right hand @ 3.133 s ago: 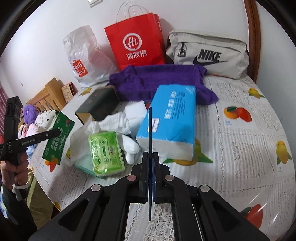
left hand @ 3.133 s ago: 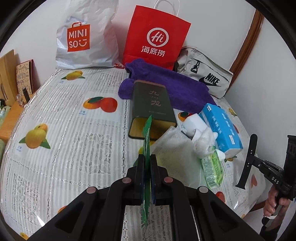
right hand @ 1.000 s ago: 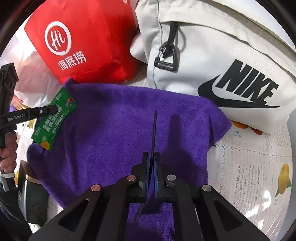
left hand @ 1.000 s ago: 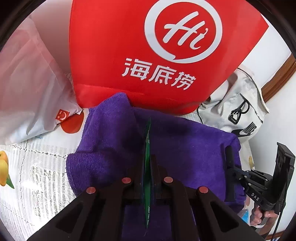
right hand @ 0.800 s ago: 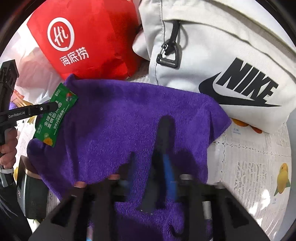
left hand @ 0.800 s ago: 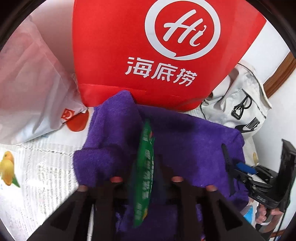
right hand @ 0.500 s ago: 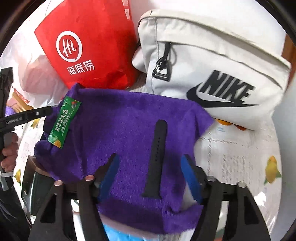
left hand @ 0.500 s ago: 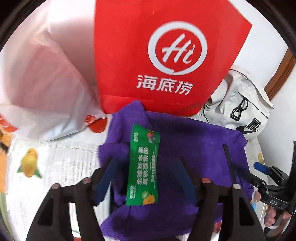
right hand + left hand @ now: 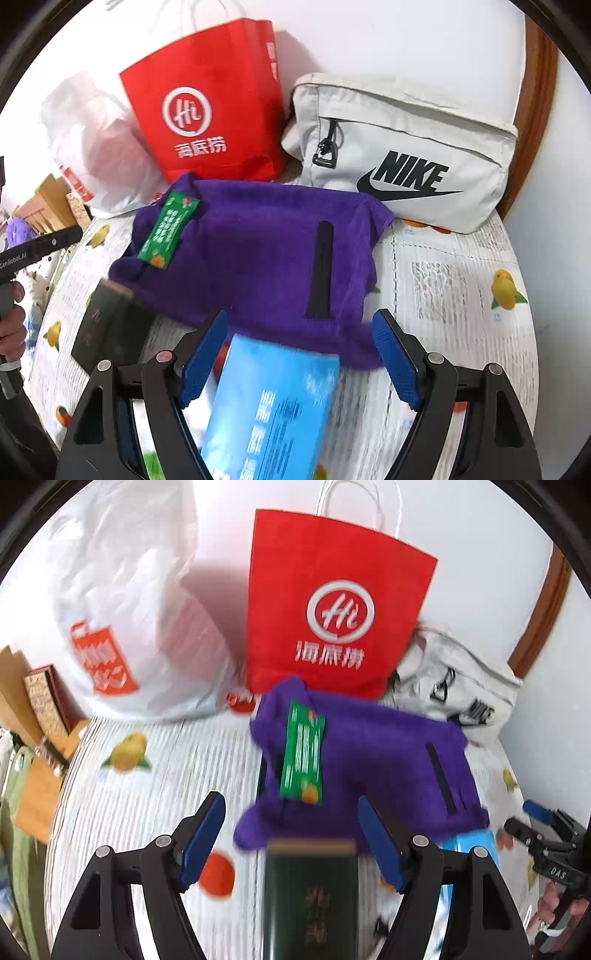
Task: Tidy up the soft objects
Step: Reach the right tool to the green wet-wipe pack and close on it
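Note:
A purple towel [image 9: 369, 760] [image 9: 258, 266] lies spread on the fruit-print bed cover. A green sachet [image 9: 303, 757] [image 9: 168, 229] lies on its left part. A black strap [image 9: 439, 777] [image 9: 320, 264] lies on its right part. My left gripper [image 9: 291, 834] is open and empty, drawn back from the sachet. My right gripper [image 9: 299, 354] is open and empty, drawn back from the strap. A blue tissue pack [image 9: 273, 413] sits between the right gripper's jaws, close to the camera.
A red paper bag [image 9: 332, 605] [image 9: 210, 103], a white plastic bag [image 9: 122, 620] and a grey Nike bag [image 9: 406, 158] stand behind the towel against the wall. A dark green box [image 9: 312, 897] [image 9: 110, 325] lies in front of the towel.
Both grippers opened and let go: the green sachet and the black strap now lie on the purple towel. Both grippers have pulled back from the towel.

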`<state>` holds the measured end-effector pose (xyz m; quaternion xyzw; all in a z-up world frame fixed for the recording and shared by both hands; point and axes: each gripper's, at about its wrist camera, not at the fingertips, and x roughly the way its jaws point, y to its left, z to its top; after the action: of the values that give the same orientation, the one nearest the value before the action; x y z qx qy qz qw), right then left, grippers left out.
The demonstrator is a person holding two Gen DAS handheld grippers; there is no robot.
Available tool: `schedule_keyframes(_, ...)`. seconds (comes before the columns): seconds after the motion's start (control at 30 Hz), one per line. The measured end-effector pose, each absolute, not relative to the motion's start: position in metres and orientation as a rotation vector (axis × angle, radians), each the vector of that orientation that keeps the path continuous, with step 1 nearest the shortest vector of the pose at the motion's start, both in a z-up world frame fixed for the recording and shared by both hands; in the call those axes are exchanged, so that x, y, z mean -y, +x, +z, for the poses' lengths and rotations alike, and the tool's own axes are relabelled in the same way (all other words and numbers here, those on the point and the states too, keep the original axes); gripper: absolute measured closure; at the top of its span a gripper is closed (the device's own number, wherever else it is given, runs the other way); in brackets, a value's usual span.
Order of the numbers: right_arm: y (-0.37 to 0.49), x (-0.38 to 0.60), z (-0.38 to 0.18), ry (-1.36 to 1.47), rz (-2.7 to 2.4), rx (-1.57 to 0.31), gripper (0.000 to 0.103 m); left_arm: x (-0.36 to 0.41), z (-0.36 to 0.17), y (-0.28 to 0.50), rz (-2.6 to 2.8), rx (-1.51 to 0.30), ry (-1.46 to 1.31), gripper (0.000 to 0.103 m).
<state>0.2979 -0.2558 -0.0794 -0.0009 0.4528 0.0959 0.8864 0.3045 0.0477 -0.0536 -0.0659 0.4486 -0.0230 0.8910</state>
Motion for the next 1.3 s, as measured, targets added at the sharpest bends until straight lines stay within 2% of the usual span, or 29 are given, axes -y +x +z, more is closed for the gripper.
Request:
schedule_keyframes(0.33, 0.213, 0.248, -0.079, 0.031, 0.251, -0.905, 0.023, -0.044, -0.074, 0.215, -0.099, -0.965, -0.144, 0.030)
schedule_keyframes(0.67, 0.137, 0.220, -0.102, 0.053, 0.353, -0.886, 0.023, -0.051, -0.108, 0.156, -0.088, -1.001, -0.183, 0.030)
schedule_keyframes(1.03, 0.113, 0.170, -0.142, 0.005, 0.541, -0.882, 0.024, -0.066, -0.134, 0.125, -0.053, -1.019, -0.238, 0.029)
schedule_keyframes(1.13, 0.122, 0.164, -0.150, 0.015, 0.558, -0.900, 0.033, -0.069, -0.138, 0.123, -0.053, -1.031, -0.258, 0.028)
schedule_keyframes(1.23, 0.129, 0.154, -0.161, -0.008, 0.566, -0.933, 0.034, -0.070, -0.140, 0.124, -0.055, -1.039, -0.264, 0.028)
schedule_keyframes(1.3, 0.132, 0.149, -0.167, -0.052, 0.532, -0.938, 0.052, -0.070, -0.141, 0.125, -0.057, -1.041, -0.262, 0.028)
